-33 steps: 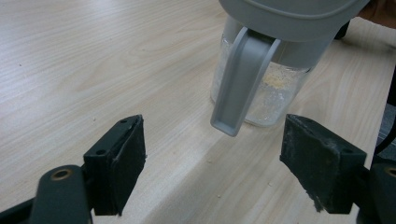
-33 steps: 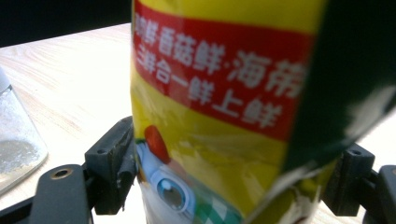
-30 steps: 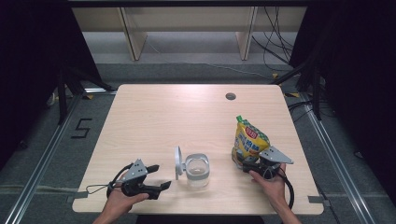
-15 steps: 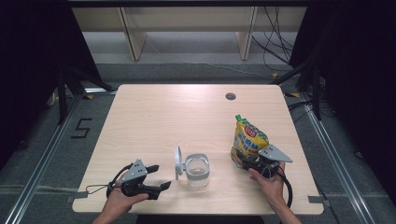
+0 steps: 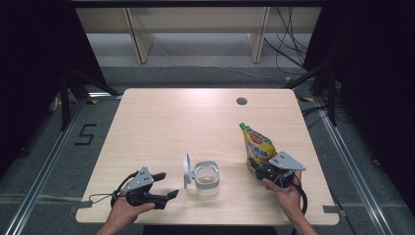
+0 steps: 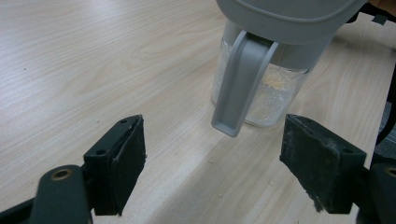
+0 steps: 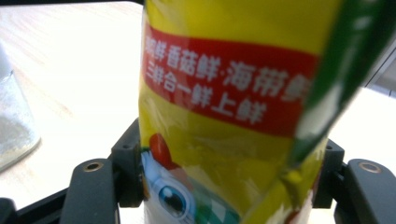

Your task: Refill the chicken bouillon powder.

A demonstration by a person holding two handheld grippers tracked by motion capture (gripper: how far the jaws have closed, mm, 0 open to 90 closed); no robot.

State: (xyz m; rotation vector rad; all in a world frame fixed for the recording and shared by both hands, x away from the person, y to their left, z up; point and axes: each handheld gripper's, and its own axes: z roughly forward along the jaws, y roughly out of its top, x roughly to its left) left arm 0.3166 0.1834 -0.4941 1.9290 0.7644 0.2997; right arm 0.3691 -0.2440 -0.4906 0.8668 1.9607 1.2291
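A yellow stand-up pouch (image 5: 259,147) with a green spout and a red band stands upright at the right of the wooden table (image 5: 195,117). My right gripper (image 5: 258,167) holds its lower part. In the right gripper view the pouch (image 7: 224,116) spans the whole gap and both pads press its sides; the jaws have just been closing on it. A glass jar (image 5: 206,177) with its grey hinged lid (image 5: 187,170) swung open stands near the front middle. My left gripper (image 5: 166,185) lies open just left of the jar (image 6: 275,88), nothing between its jaws.
A round cable hole (image 5: 241,101) sits in the table's far right part. The jar (image 7: 11,121) stands off to the left of the pouch. Wooden shelf legs (image 5: 139,39) and cables lie on the floor beyond the table.
The right hand has shifted very slightly at the pouch's base. The left hand, the jar and the pouch stay where they were.
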